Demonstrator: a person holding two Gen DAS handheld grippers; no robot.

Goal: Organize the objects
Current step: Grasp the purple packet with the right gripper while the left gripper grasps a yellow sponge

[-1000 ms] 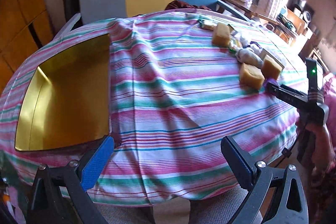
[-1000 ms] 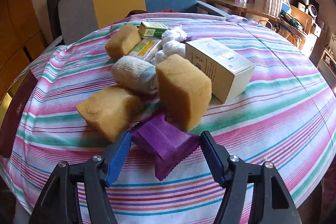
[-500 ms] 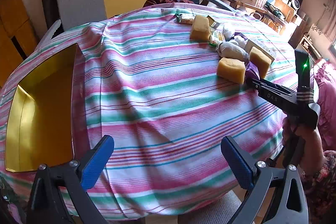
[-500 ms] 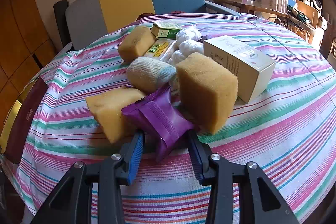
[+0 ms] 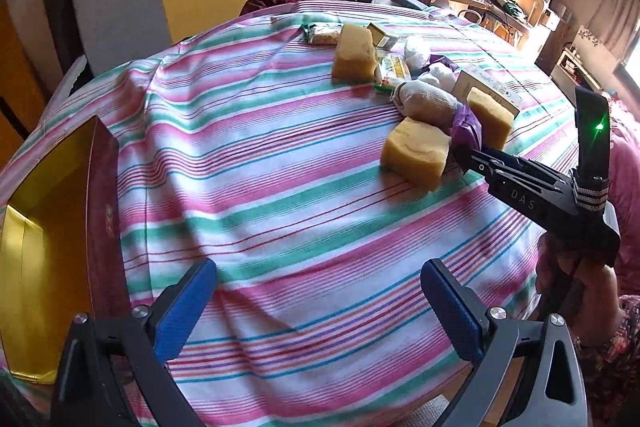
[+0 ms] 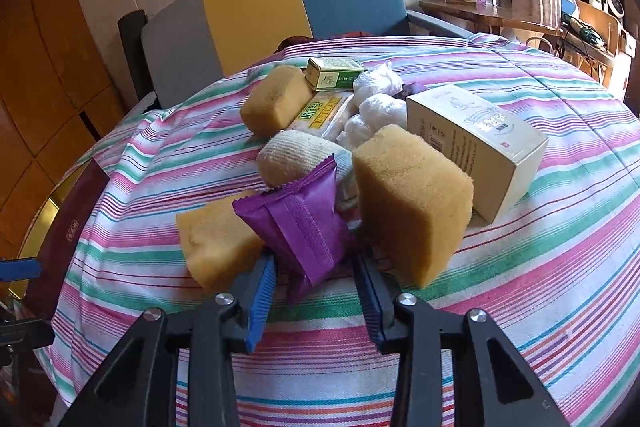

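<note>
Your two grippers: black frames, blue pads.
Your left gripper (image 5: 318,301) shows silver screws; your right gripper (image 6: 316,277) bears white "DAS" lettering, a green light, and your sleeve (image 5: 628,179) is pink.

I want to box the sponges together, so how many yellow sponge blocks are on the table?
3. One sponge lies at the back by the green box, one left of the purple packet, one right of it. More could be hidden under the pile.

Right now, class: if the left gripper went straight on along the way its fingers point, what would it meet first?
Most likely the bare striped tablecloth. The left gripper is open and empty, angled down at the cloth. The nearest sponge lies further off to the right, though depth is uncertain in this fisheye view.
</note>
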